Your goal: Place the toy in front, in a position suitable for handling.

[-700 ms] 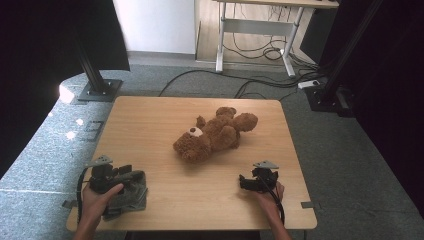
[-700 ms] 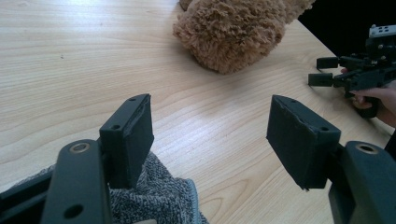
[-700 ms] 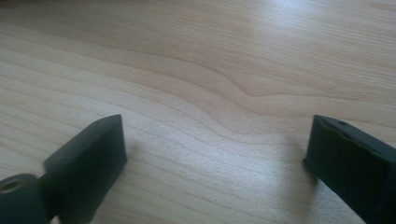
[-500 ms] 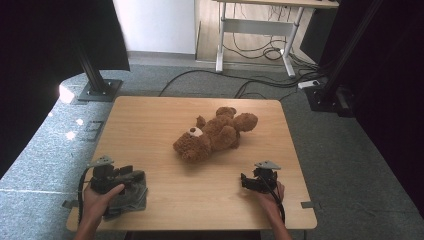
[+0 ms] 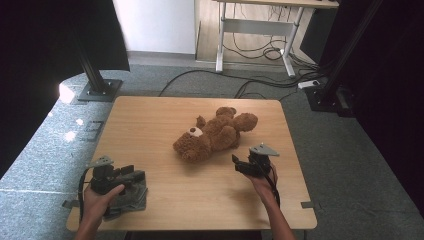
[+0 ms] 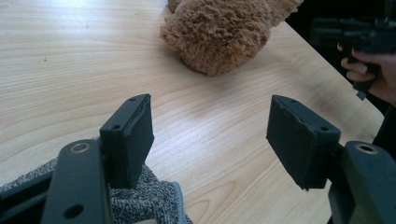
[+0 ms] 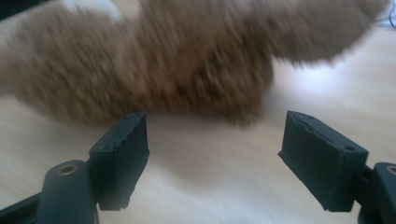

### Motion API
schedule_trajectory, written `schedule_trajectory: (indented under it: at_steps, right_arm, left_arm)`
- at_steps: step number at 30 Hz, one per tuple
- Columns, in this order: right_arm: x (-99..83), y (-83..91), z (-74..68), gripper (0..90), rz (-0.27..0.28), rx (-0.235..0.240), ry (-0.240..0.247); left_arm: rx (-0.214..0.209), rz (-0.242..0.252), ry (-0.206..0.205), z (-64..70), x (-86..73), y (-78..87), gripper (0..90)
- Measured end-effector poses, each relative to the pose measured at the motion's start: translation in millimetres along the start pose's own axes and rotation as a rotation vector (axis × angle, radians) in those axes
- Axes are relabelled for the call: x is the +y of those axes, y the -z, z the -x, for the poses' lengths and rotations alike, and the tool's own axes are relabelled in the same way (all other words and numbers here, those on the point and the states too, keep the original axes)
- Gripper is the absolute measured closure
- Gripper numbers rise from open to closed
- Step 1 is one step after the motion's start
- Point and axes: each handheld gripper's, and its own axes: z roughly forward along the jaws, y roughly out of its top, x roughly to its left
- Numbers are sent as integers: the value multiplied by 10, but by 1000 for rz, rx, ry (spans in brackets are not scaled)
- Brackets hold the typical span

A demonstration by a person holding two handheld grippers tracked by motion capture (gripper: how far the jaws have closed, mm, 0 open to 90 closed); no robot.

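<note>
- My right tongs (image 7: 212,158) gaped wide, empty, just short of the teddy bear (image 5: 212,134).
- My left tongs (image 6: 217,140) gaped wide over the grey cloth (image 6: 149,200), gripping nothing.

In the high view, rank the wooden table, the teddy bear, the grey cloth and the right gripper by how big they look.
1. Wooden table, by far the largest.
2. Teddy bear.
3. Grey cloth, partly hidden under the left gripper.
4. Right gripper, close to the cloth in apparent size, so that order is unsure.
</note>
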Motion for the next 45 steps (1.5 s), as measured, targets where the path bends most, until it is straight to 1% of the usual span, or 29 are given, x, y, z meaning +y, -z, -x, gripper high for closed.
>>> schedule_trajectory:
  at_steps: [1,4,5,7,9,11,12,13,14,15,18,19,20,22,23,24,26,27,28,29,30,31,33,34,35,36,40,41,45]
  right_arm:
    - [0,0,0,226,0,0,0]
    - [191,-113,-51,217,10,33,3]
    - [302,-202,-60,217,13,40,-4]
    - [340,-236,-58,221,17,46,-13]
    - [450,-337,-62,253,30,83,-34]
    - [519,-411,-89,332,28,93,-22]
    - [537,-436,-99,412,27,100,-17]
    - [549,-467,-111,518,31,118,-13]
    - [544,-513,-146,638,22,138,-19]
    - [544,-513,-146,638,22,138,-19]
    - [467,-537,-254,689,-1,152,6]
    - [420,-536,-298,697,3,160,16]
    - [304,-533,-393,705,7,180,22]
    - [230,-508,-453,708,21,189,21]
    - [230,-508,-453,708,21,189,21]
    - [195,-491,-484,709,27,201,12]
    - [146,-462,-545,708,32,219,14]
    - [105,-424,-627,708,33,244,25]
    - [90,-411,-667,708,34,255,24]
    - [90,-411,-667,708,34,255,24]
    - [66,-389,-760,706,32,267,39]
    - [66,-389,-760,706,32,267,39]
    - [46,-376,-848,701,31,279,55]
    - [27,-375,-907,692,34,294,62]
    - [27,-375,-907,692,34,294,62]
    - [9,-384,-932,690,28,316,42]
    - [-6,-405,-984,688,33,334,17]
    - [-7,-431,-1030,679,36,341,30]
    - [-1,-479,-1093,665,35,361,28]
  left_arm:
    - [0,0,0,0,0,0,319]
    - [-3,6,2,-3,-1,-5,319]
    - [-5,2,3,-8,-6,-11,319]
    - [-7,-2,5,-11,-9,-16,318]
    - [-9,-7,5,-17,-13,-22,318]
    - [-10,-8,8,-24,-15,-26,318]
    - [-10,-10,10,-28,-16,-26,318]
    - [-9,-11,11,-31,-18,-27,318]
    - [-9,-11,11,-35,-20,-26,318]
    - [-10,-11,12,-38,-21,-23,318]
    - [-10,-9,15,-49,-22,-15,318]
    - [-9,-9,17,-53,-22,-14,318]
    - [-8,-9,17,-55,-22,-14,318]
    - [-8,-9,19,-55,-22,-15,318]
    - [-9,-9,20,-53,-21,-17,318]
    - [-9,-9,19,-50,-21,-18,318]
    - [-11,-8,18,-44,-20,-23,318]
    - [-11,-12,16,-45,-19,-26,318]
    - [-10,-14,17,-47,-21,-30,318]
    - [-10,-14,17,-47,-21,-30,318]
    - [-8,-16,22,-58,-26,-34,318]
    - [-8,-16,22,-58,-26,-34,318]
    - [-6,-15,24,-70,-30,-34,318]
    - [-4,-15,28,-78,-31,-31,318]
    - [-4,-15,28,-78,-31,-31,318]
    - [-4,-16,30,-79,-32,-31,318]
    - [-4,-24,28,-82,-38,-55,318]
    - [-3,-27,28,-81,-41,-64,318]
    - [-6,-34,27,-75,-45,-76,318]
